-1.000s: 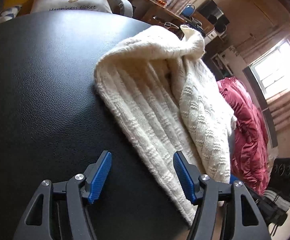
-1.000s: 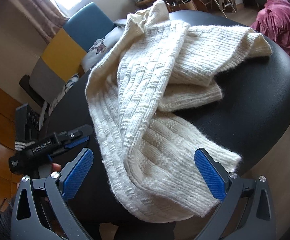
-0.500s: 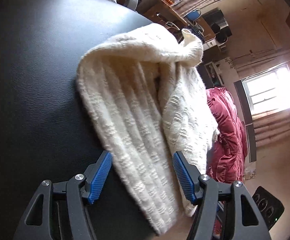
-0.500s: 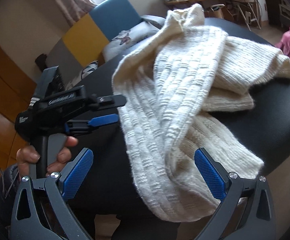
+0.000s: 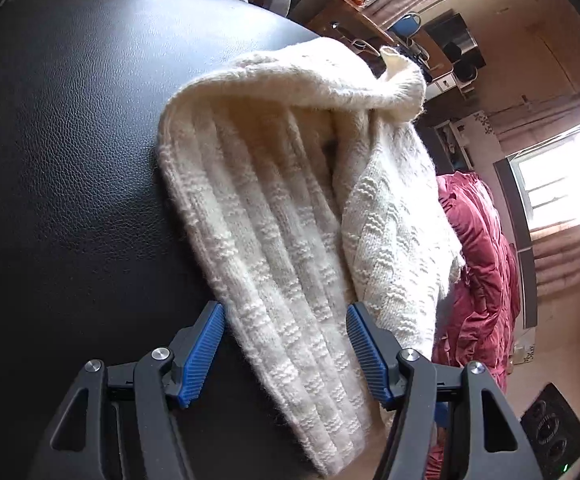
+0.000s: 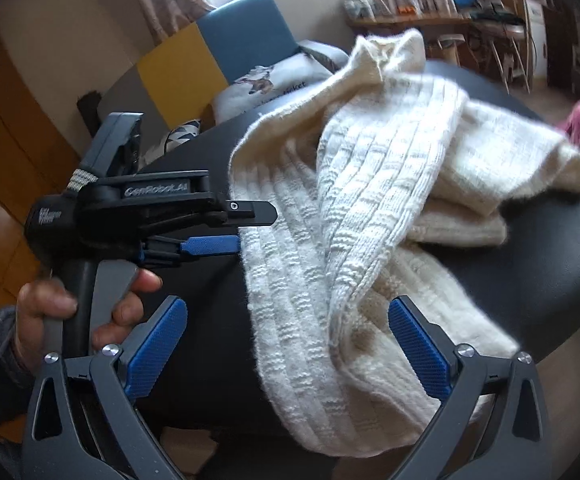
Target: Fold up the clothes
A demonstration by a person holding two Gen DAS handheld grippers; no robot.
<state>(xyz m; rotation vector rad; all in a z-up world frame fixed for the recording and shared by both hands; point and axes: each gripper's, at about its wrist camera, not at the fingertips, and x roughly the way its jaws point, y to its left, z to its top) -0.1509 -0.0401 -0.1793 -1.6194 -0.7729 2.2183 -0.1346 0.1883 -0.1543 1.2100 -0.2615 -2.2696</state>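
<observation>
L gripper (image 5: 286,344) is held w/ jaws spread wide, blue pads (image 5: 204,354) well apart, nothing clamped. It is gripped at the handle by a hand (image 6: 78,312), fingers wrapped round; a dark sleeve is seen at the wrist. R gripper (image 6: 288,350) is likewise held w/ jaws wide apart, pads (image 6: 419,346) unclamped.

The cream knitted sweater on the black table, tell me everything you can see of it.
The cream ribbed-knit woollen sweater lies crumpled in loose overlapping folds on the black leather-look tabletop, one end draping over the near edge. A collar-like peak stands up at the far end. The open left claw straddles a ribbed strip; the open right claw frames the hanging end.
</observation>
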